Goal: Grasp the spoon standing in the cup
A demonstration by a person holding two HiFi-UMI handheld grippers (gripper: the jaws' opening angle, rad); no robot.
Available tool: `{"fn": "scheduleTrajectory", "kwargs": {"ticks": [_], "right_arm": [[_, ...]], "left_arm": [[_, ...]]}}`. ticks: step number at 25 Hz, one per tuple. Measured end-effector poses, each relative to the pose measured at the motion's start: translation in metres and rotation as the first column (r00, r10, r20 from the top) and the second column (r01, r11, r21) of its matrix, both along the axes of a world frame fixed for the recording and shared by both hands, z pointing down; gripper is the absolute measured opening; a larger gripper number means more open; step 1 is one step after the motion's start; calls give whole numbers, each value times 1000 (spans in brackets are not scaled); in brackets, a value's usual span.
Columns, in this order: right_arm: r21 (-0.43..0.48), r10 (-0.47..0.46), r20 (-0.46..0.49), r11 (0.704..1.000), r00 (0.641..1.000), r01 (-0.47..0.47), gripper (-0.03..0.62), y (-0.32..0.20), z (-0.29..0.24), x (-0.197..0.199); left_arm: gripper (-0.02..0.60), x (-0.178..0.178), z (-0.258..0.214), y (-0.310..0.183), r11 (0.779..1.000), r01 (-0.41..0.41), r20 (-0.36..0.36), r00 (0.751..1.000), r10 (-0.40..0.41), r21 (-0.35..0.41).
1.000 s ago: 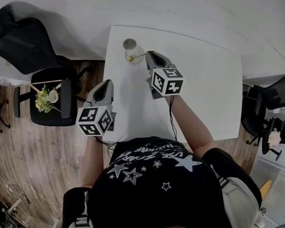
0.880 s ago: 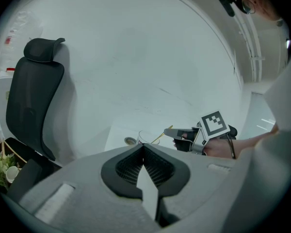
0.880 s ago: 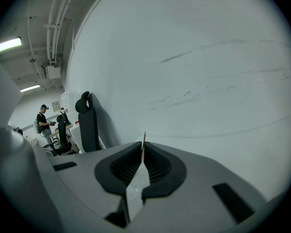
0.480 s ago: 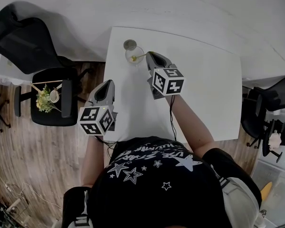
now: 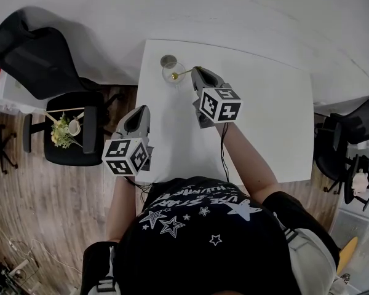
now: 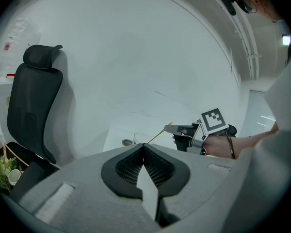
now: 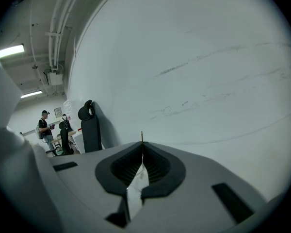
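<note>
A clear glass cup (image 5: 174,72) stands near the far left corner of the white table (image 5: 264,103). A thin gold spoon (image 5: 182,74) leans in it, with the handle slanting right. My right gripper (image 5: 197,71) is shut on the handle's end. In the right gripper view the handle tip (image 7: 141,135) pokes up from between the shut jaws (image 7: 141,147). My left gripper (image 5: 139,110) hovers at the table's left edge, shut and empty (image 6: 143,147). The left gripper view also shows the spoon (image 6: 157,135) running to the right gripper (image 6: 169,128).
A small round metal piece (image 5: 168,61) lies just behind the cup. A black office chair (image 5: 40,54) and a stool with flowers (image 5: 64,131) stand left of the table. More chairs (image 5: 341,140) are to the right. A white wall rises behind the table.
Both grippers and the spoon stay almost where they were. Only the head view has shifted slightly.
</note>
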State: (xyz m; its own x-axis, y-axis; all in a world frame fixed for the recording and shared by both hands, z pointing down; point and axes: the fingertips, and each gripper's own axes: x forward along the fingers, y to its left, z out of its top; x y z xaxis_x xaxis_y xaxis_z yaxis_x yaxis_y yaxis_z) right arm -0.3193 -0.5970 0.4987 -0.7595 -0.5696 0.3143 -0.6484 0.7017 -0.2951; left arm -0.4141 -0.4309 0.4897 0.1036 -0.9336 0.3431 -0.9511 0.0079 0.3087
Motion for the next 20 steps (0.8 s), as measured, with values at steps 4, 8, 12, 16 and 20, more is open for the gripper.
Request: {"fn": "scheduleTrajectory", "kwargs": {"ticks": [4,8,12,16,20], "right_arm": [[11,2,16,1000,1000,-2,15,2,-8,2],[24,-1,38,1000,999,0,15,8,-19,7],[37,-5,54,999,999,3,15,13,-30,13],[40,-4,72,999,997,1,15,22,-36,19],[23,1,99,1000,995,-3,15,32,-40,26]], "left_arm": [[8,1,-6,4,1000,0,10,1000,0,10],[8,6,-13,10,1000,2,20,1000,-2,22],[8,10,-22,16,999,6,30,1000,-7,36],[8,17,-28,24,999,4,44,999,-6,45],[8,22,-31,36,999,6,55,998,-8,45]]}}
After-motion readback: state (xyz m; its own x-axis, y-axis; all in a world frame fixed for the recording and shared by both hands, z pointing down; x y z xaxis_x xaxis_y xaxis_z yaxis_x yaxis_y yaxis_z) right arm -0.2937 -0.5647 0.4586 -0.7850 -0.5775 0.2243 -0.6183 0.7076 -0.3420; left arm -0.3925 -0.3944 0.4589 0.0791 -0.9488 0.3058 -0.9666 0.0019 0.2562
